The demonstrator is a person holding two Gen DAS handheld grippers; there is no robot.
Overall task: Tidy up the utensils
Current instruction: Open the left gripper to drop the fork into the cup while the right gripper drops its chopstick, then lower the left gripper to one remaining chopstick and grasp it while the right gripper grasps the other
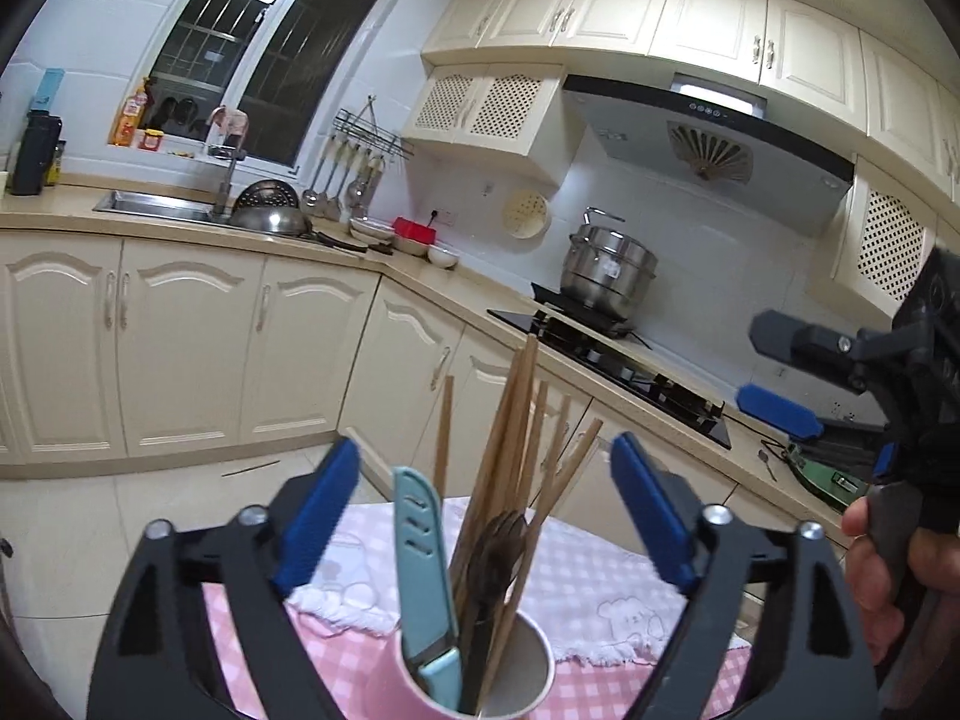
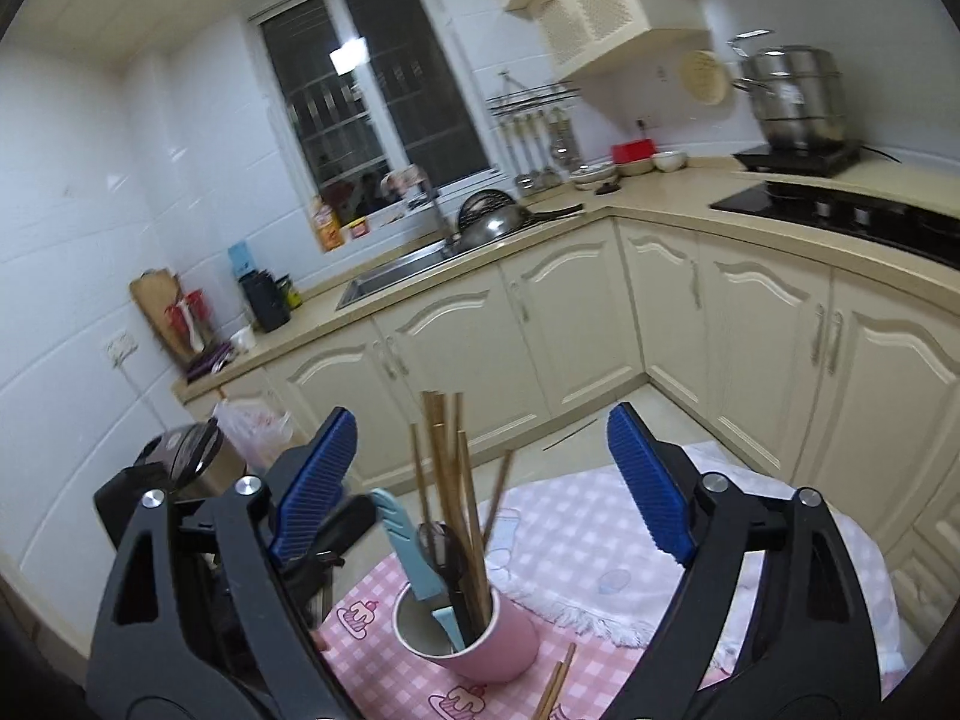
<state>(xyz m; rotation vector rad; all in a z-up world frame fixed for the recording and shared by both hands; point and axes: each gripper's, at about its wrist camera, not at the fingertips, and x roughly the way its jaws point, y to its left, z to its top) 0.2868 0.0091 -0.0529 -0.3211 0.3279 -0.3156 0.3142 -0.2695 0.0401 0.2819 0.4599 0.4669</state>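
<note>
A pink cup [image 2: 474, 642] stands on a pink checked tablecloth [image 2: 600, 540]. It holds several wooden chopsticks [image 2: 447, 480], a light blue sheathed knife [image 2: 402, 546] and a dark spoon [image 2: 441, 546]. It also shows in the left wrist view [image 1: 498, 684], with the chopsticks [image 1: 516, 420], the knife [image 1: 420, 564] and the spoon [image 1: 498, 546]. More chopsticks [image 2: 555, 687] lie on the cloth in front of the cup. My left gripper [image 1: 486, 510] is open and empty above the cup. My right gripper [image 2: 480, 492] is open and empty over the cup; it also shows in the left wrist view [image 1: 774, 372] at the right.
Cream cabinets [image 2: 600, 312] and a counter run around the room. A sink [image 2: 408, 267] with a steel bowl sits below the window. A black hob [image 1: 612, 354] carries a steel pot [image 1: 606, 270]. A white towel [image 2: 576, 546] lies on the tablecloth.
</note>
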